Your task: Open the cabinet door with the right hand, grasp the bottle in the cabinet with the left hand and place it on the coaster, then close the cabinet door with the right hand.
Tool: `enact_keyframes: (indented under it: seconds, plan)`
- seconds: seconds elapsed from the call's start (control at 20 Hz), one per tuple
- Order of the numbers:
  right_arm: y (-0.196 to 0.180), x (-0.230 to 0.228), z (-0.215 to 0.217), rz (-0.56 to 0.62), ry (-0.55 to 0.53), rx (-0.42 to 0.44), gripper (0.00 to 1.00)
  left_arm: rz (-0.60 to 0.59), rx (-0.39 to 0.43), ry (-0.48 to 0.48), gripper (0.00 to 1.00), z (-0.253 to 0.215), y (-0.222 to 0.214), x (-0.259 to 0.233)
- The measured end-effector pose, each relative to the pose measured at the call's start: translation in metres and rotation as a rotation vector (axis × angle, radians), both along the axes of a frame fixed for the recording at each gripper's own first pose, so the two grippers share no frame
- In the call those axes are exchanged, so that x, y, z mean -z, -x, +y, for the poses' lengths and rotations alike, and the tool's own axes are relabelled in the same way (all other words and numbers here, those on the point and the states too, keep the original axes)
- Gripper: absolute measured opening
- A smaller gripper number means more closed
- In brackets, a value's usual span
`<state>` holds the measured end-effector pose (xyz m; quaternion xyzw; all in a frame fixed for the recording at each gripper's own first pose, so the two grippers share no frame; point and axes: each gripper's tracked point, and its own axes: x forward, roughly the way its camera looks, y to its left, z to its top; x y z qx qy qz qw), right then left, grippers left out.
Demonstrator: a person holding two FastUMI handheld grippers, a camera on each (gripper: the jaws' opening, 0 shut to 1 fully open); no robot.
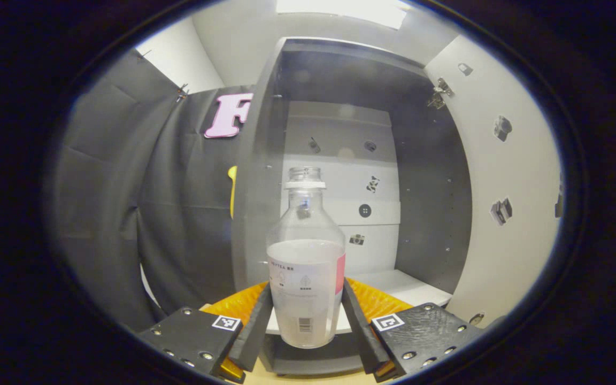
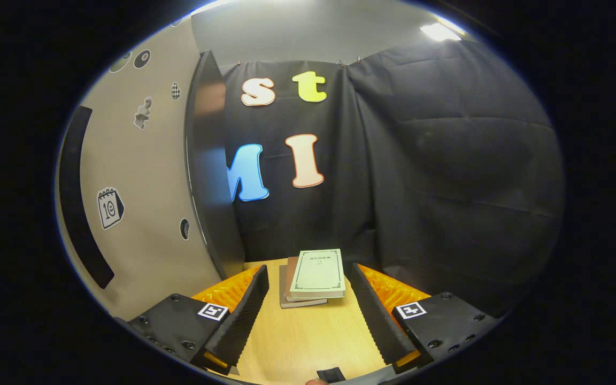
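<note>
The dark grey cabinet with a white back panel (image 1: 340, 160) stands open in the left gripper view, its pale door (image 1: 506, 176) swung out to the right and dotted with small stickers. The same door (image 2: 142, 214) shows in the right gripper view as a beige slab with a long black handle, just left of the right gripper (image 2: 305, 310).

The clear plastic bottle with a white label and no cap (image 1: 306, 256) stands upright directly ahead of the left gripper (image 1: 306, 315), its long axis vertical. Its lower body sits between the two black ribbed fingers, which lie against the label on either side, so the left gripper appears to be clamped on the bottle. The bottle's base hangs in front of the cabinet's white shelf edge (image 1: 409, 289); whether it is lifted clear or resting on the shelf cannot be told.

The right gripper is spread wide with nothing between its fingers, pointing over the light wooden worktop (image 2: 302, 342) toward a small stack of books (image 2: 316, 278).

The coming move looks to be drawing the bottle back out of the cabinet, kept upright since it is uncapped and partly filled. The left gripper has it; the right is nearer the door.
</note>
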<state>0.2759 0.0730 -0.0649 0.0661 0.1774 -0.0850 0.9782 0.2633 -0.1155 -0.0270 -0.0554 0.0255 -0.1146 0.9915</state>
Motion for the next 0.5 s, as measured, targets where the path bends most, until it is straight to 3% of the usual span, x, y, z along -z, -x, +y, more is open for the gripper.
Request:
enact_keyframes:
  seconds: [0.3,0.5]
  plan:
    - [-0.005,-0.003,0.013,-0.022,-0.015,-0.074,0.98,-0.014,-0.097,-0.018,0.72,0.060,0.053,0.007]
    - [-0.010,-0.004,0.016,-0.063,0.030,-0.096,0.98,-0.006,-0.161,-0.023,0.72,0.101,0.082,0.021]
